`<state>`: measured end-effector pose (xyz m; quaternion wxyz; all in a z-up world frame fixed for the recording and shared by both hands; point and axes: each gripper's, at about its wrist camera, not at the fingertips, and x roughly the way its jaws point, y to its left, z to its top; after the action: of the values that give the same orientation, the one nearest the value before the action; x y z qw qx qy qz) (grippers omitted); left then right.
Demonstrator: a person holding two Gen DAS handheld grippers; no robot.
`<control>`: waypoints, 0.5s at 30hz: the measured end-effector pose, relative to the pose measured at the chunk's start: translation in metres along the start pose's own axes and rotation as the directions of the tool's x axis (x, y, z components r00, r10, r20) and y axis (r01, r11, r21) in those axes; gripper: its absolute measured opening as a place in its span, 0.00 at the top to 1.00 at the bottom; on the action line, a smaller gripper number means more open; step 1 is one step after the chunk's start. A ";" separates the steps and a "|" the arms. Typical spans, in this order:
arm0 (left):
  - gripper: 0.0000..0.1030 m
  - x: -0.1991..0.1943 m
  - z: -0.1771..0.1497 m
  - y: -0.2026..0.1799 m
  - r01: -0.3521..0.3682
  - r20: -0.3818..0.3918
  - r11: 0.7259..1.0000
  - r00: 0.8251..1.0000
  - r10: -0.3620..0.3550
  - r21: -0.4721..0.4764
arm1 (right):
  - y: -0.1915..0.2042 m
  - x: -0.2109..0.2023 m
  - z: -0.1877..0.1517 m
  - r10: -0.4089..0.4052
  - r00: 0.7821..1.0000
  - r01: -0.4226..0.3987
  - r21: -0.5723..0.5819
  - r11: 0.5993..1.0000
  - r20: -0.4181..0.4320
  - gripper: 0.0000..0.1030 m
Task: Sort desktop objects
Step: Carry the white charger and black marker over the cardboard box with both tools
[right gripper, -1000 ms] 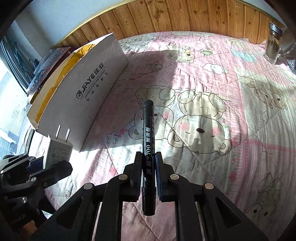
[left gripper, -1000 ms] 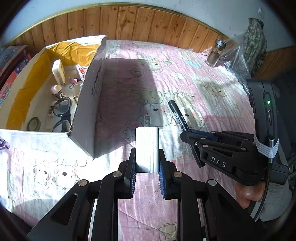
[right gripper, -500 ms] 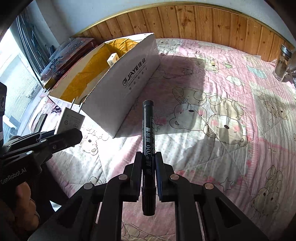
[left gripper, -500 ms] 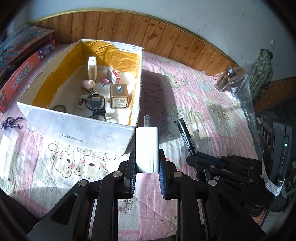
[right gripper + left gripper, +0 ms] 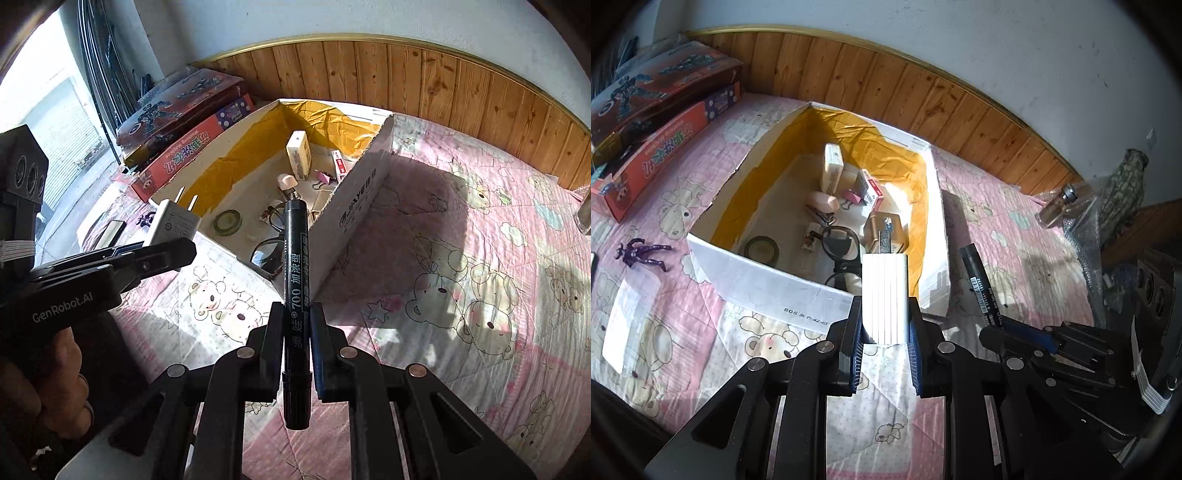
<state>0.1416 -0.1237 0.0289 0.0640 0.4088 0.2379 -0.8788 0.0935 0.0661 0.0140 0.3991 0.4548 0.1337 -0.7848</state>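
Observation:
My left gripper (image 5: 885, 332) is shut on a white plug charger (image 5: 885, 295), prongs pointing forward, held above the near wall of the open cardboard box (image 5: 768, 280). In the right wrist view the same charger (image 5: 173, 221) shows at the left in the left gripper (image 5: 162, 254). My right gripper (image 5: 297, 325) is shut on a black marker pen (image 5: 295, 280), which points toward the box (image 5: 354, 206); in the left wrist view the marker (image 5: 979, 284) is just right of the box. Inside the box lie glasses (image 5: 838, 247), a tape roll (image 5: 761, 248), a gold tin (image 5: 886, 230) and several small items.
The box stands on a pink bear-print quilt (image 5: 461, 295). Toy boxes (image 5: 661, 110) are stacked at the far left, a purple figure (image 5: 641, 253) and a clear plastic case (image 5: 631, 314) lie left of the box. A glass jar (image 5: 1056, 206) stands far right by the wooden wall panel.
Both grippers rose and swung left toward the box, each still holding its object. The box interior, first seen side-on, now lies open below the left gripper.

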 end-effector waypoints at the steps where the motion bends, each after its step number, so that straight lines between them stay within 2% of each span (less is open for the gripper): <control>1: 0.80 0.000 0.003 0.002 0.001 0.002 1.000 1.000 -0.001 -0.003 | 0.003 0.000 0.004 0.002 1.000 -0.002 -0.007 1.000 0.001 0.86; 15: 0.80 0.010 0.054 0.027 0.025 -0.009 0.999 1.000 -0.025 -0.046 | 0.024 0.019 0.055 0.014 1.000 -0.015 -0.077 0.997 -0.020 0.86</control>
<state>0.1062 -0.1722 0.0413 0.0613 0.4085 0.2632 -0.8718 0.0732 0.0094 0.0324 0.4209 0.4476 0.1645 -0.7716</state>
